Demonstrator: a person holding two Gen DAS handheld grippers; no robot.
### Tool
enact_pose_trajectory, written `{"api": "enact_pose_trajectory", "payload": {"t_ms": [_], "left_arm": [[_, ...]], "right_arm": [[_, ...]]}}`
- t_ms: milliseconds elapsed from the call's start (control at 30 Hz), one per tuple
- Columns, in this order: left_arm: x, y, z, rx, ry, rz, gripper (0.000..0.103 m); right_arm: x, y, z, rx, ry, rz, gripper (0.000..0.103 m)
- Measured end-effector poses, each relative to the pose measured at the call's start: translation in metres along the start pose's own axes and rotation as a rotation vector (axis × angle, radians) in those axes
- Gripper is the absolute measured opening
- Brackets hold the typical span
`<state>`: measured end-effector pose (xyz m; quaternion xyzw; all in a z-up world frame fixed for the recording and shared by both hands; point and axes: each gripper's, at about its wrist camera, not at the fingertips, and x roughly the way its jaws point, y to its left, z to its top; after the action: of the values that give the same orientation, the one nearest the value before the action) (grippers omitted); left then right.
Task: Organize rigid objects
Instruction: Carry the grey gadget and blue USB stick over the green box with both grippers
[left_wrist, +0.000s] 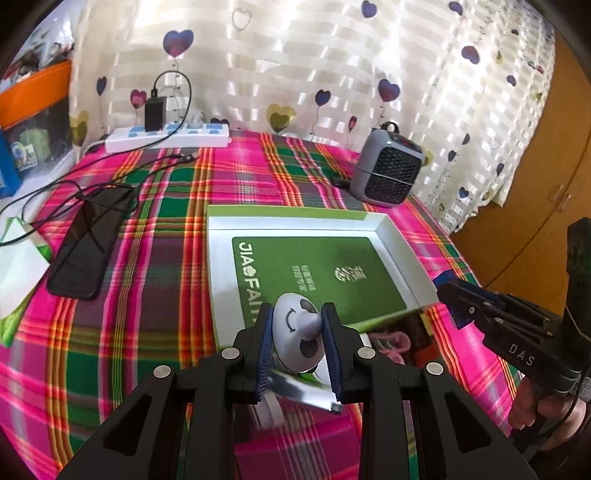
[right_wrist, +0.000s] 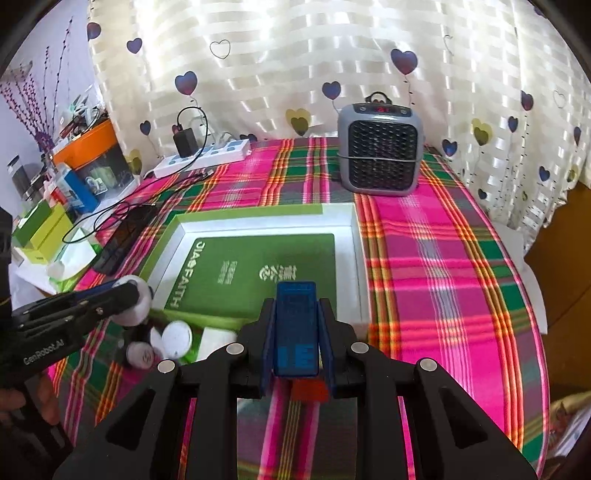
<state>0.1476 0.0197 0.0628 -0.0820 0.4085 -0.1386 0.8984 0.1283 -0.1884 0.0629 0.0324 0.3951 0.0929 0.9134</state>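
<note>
Plaid cloth in pink and green covers your worktop (right_wrist: 443, 258), and both hand-held grippers are loaded.

Your left hand-held gripper (left_wrist: 297, 332) is clamped on a white panda figure (left_wrist: 299, 325), held over the near edge of the open white box (left_wrist: 391, 236) with the green card (left_wrist: 317, 273) inside. Your right hand-held gripper (right_wrist: 297, 332) pinches a blue translucent case (right_wrist: 296, 325) upright between its pads, just at the box's near rim. Small white round pieces (right_wrist: 177, 338) lie on the cloth beside the box; a grey heater (right_wrist: 380, 147) stands behind it, well apart.
</note>
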Motion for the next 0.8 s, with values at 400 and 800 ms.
{"api": "enact_pose_trajectory", "payload": {"t_ms": [400, 800], "left_arm": [[0.042, 0.014, 0.031, -0.003, 0.041, 0.007, 0.025], [0.078, 0.022, 0.038, -0.006, 0.100, 0.018, 0.025]], "right_arm": [[0.044, 0.004, 0.035, -0.021, 0.040, 0.018, 0.023], [0.096, 0.008, 0.049, -0.050, 0.133, 0.013, 0.023]]}}
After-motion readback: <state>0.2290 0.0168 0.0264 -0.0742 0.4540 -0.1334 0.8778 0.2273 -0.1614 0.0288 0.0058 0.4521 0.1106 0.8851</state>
